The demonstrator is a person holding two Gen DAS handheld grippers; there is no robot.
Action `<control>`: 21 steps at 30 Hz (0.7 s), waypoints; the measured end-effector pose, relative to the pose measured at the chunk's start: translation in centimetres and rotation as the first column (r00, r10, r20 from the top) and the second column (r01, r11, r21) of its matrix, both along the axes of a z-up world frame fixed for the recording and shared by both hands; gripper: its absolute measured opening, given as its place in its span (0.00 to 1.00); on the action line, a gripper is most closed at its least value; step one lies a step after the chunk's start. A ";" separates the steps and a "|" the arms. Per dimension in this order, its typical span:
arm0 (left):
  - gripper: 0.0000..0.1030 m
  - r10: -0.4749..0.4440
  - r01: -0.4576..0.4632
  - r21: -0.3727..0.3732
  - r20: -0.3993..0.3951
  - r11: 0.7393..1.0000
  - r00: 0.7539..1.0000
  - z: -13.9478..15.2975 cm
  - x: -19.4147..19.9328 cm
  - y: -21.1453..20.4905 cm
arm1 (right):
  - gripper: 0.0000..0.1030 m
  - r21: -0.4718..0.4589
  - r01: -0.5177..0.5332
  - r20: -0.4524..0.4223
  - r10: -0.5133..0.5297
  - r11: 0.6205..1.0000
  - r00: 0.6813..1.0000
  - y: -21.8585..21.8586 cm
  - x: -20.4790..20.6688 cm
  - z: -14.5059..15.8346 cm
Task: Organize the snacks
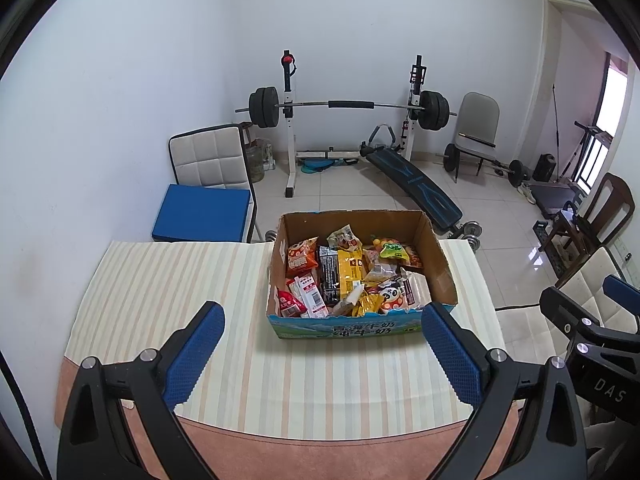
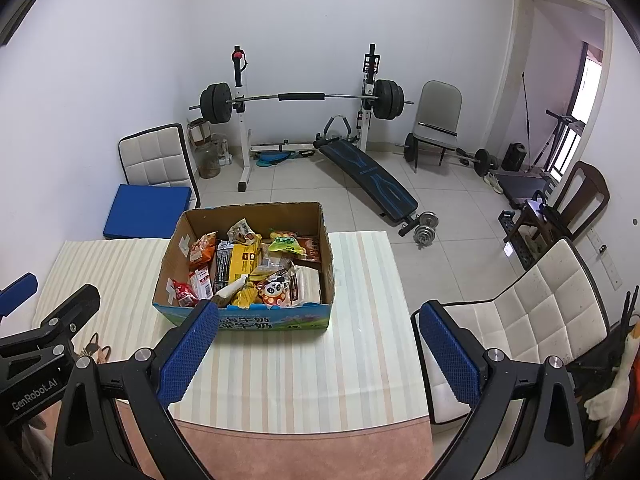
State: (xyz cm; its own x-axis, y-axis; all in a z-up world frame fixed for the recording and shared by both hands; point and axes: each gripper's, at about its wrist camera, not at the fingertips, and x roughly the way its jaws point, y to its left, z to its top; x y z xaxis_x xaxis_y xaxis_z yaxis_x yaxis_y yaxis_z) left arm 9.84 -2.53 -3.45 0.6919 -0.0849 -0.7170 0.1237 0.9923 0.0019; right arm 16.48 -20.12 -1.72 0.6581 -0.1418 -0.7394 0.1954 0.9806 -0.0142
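Observation:
An open cardboard box (image 1: pixel 438 258) with a blue printed front stands on the striped tablecloth (image 1: pixel 168 280). It holds several snack packs: a yellow pack (image 1: pixel 350 266), a black bar (image 1: pixel 329 276), a red pack (image 1: pixel 290 304), a panda-print pack (image 1: pixel 394 296). The box also shows in the right wrist view (image 2: pixel 326 256). My left gripper (image 1: pixel 322 354) is open and empty, just short of the box's front. My right gripper (image 2: pixel 318 350) is open and empty, in front of the box's right corner.
A white chair with a blue cushion (image 1: pixel 200 212) stands beyond the table's far left. A white padded chair (image 2: pixel 532 312) sits close to the table's right edge. A barbell rack (image 1: pixel 344 108), a sit-up bench (image 1: pixel 416 184) and dumbbells (image 2: pixel 426 226) stand on the tiled floor behind.

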 end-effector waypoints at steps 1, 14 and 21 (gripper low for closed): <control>0.98 0.001 -0.001 -0.002 0.000 1.000 1.000 0.0 0.0 0.0 | 0.99 0.000 0.002 -0.001 -0.002 1.000 1.000 0.0 0.0 0.0; 0.98 -0.002 0.002 -0.004 0.004 1.000 1.000 0.1 -0.2 -0.1 | 0.99 0.001 0.006 0.004 -0.006 1.000 1.000 0.0 -0.2 0.2; 0.98 -0.006 0.007 -0.006 0.004 1.000 1.000 0.2 -0.3 0.0 | 0.99 0.000 0.007 0.004 -0.007 1.000 1.000 0.0 -0.2 0.2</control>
State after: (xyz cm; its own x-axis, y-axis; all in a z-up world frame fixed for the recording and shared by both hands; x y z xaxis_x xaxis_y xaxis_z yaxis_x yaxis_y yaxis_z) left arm 9.56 -2.55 -3.24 0.6942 -0.0936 -0.7137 0.1302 0.9915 -0.0034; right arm 16.24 -20.10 -1.49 0.6601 -0.1463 -0.7368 0.2024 0.9792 -0.0132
